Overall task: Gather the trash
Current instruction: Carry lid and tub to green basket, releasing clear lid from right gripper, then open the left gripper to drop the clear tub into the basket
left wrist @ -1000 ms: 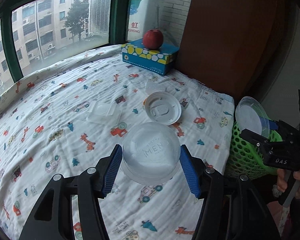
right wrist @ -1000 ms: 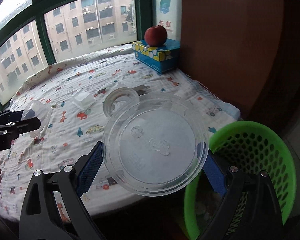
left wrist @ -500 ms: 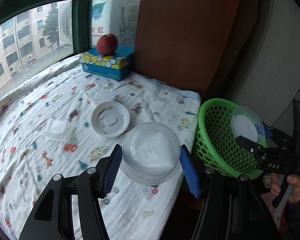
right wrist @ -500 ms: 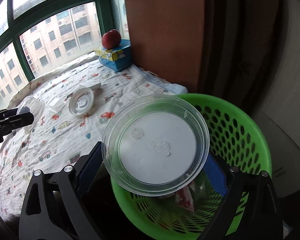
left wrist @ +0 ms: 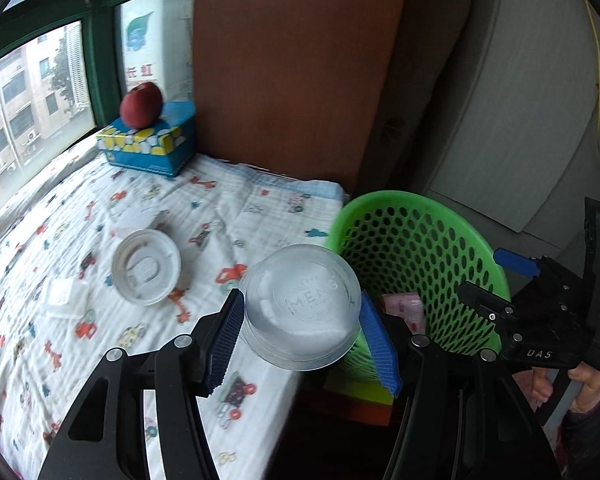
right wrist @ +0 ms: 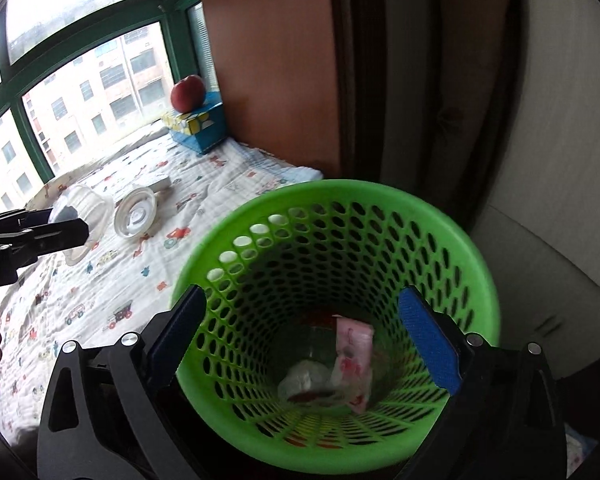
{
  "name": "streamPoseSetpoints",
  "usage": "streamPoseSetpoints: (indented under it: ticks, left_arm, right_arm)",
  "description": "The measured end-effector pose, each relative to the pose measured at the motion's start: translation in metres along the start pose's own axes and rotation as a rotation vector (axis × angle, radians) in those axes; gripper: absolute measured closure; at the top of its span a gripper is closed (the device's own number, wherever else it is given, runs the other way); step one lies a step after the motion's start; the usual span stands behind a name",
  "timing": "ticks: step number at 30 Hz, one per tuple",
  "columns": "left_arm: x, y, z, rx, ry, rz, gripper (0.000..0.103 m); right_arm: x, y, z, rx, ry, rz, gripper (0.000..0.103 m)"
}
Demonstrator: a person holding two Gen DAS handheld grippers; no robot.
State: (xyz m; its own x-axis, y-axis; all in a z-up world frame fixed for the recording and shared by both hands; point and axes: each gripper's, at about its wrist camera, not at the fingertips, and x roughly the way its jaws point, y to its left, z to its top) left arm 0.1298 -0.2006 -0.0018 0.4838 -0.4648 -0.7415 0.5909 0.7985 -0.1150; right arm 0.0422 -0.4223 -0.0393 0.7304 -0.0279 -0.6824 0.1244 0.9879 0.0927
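A clear round plastic bowl [left wrist: 300, 312], bottom toward the camera, is clamped between the blue pads of the left tongs [left wrist: 302, 340], just left of the green perforated plastic basket [left wrist: 420, 216]. The right tongs [right wrist: 304, 340] hang spread wide and empty over the basket's mouth, above a pink wrapper [right wrist: 352, 360] and a crumpled white wad [right wrist: 304, 376]. Left of both, a clear round lid [left wrist: 146, 266] lies on the cartoon-print cloth [left wrist: 80, 220]; beyond, a red apple [left wrist: 141, 105] tops a blue tissue box [left wrist: 148, 146] by the green-framed window [right wrist: 28, 76].

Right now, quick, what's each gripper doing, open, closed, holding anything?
Left gripper: shut on the clear plastic cup.
Right gripper: open and empty above the green basket.
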Motion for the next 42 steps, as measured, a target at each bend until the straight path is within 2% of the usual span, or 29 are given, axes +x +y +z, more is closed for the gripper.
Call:
streamPoseSetpoints:
  ticks: [13,23,27,32,42]
  left_arm:
    - [0.04,-0.056,0.006,0.077,0.062,-0.049,0.046]
    - [0.062,-0.086,0.005,0.108,0.101,-0.082,0.046]
    - [0.064,-0.094,0.005,0.116,0.097,-0.088,0.037]
    - [0.06,-0.095,0.004,0.119,0.09,-0.093,0.032]
    - [0.038,-0.054,0.003,0.06,0.054,-0.009,0.028]
  right_arm:
    - [-0.027,-0.036,-0.015,0.038,-0.053,-0.075,0.007]
    - [-0.033,-0.052,-0.023,0.086,-0.062,-0.068,0.007]
    - [-0.035,-0.053,-0.025,0.097,-0.063,-0.065,0.007]
    - [-0.035,-0.051,-0.026,0.101,-0.063,-0.058,0.007]
    - [-0.031,-0.028,-0.018,0.07,-0.063,-0.022,0.007]
